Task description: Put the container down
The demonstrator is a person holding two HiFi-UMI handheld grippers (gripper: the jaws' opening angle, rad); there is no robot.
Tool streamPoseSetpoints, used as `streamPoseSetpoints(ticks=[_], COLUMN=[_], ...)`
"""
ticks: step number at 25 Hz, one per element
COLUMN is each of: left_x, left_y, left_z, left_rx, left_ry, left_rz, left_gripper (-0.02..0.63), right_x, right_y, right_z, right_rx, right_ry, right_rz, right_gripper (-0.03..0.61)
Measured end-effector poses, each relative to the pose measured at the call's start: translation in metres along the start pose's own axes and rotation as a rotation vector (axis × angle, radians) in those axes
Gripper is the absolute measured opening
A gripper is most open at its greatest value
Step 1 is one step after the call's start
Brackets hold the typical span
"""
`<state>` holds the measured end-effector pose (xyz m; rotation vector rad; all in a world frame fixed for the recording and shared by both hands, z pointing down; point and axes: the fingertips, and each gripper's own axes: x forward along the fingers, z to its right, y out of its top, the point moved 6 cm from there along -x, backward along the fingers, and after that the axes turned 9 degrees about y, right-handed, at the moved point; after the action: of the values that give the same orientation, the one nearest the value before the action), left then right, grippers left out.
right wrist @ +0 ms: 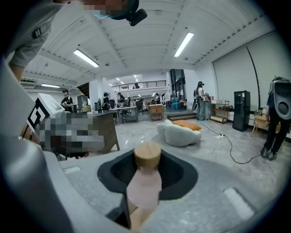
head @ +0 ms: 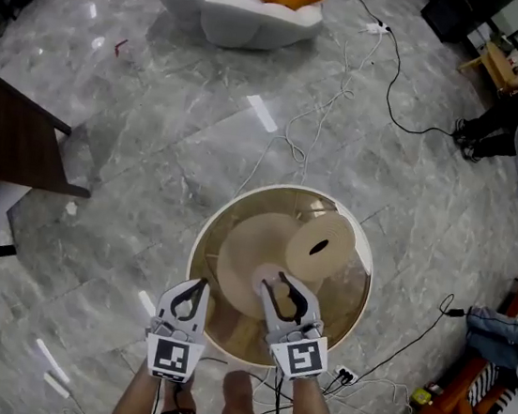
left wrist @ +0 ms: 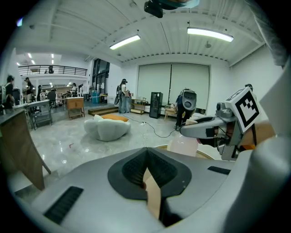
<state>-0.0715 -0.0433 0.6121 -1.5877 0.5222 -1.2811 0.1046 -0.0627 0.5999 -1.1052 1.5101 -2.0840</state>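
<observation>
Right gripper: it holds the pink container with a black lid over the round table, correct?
No. The lid is light wood, not black, as the right gripper view shows. The rest holds: the right gripper has its fingers closed on the pink container over the round table.

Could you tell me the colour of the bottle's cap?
The cap is pale wood tan, clearest in right gripper view.
</observation>
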Motion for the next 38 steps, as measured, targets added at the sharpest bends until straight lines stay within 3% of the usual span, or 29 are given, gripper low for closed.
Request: streamPoseSetpoints(ticks=[3, 6, 11, 15, 23, 38], left_x=[0.015, 0.026, 0.046, 0.062, 0.082, 0.112], left_y=[-0.02, -0.035, -0.061, -0.08, -0.112, -0.138], left_z=[-0.005, -0.006, -0.013, -0.017, -0.022, -0.011], left_rx=[-0.02, -0.101, -0.108, -0.16, -0.176, -0.195], left_ry=[0.014, 0.034, 0.033, 0.04, 0.028, -0.004], left_rz=[-0.018, -0.056, -0.069, -0.09, -0.11, -0.143], left_gripper=[0.014, 0.014, 0.014, 0.014, 0.014, 0.014], right_x=[0.017, 0.032, 0.055, 0.075, 0.103, 0.125], right_y=[-0.021, -0.042, -0.068, -0.085, -0.119, -0.157], right_z=[0.007, 0.011, 0.018, 0.022, 0.025, 0.028], right_rx=[0.005, 0.012, 0.021, 0.01, -0.001, -0.017], right_ry=[0.003, 0.008, 0.015, 0.024, 0.031, 0.017], right_rz=[-0.013, -0.027, -0.047, -0.047, -0.079, -0.094], right_gripper=[0.13, 0.13, 0.13, 0.13, 0.13, 0.13])
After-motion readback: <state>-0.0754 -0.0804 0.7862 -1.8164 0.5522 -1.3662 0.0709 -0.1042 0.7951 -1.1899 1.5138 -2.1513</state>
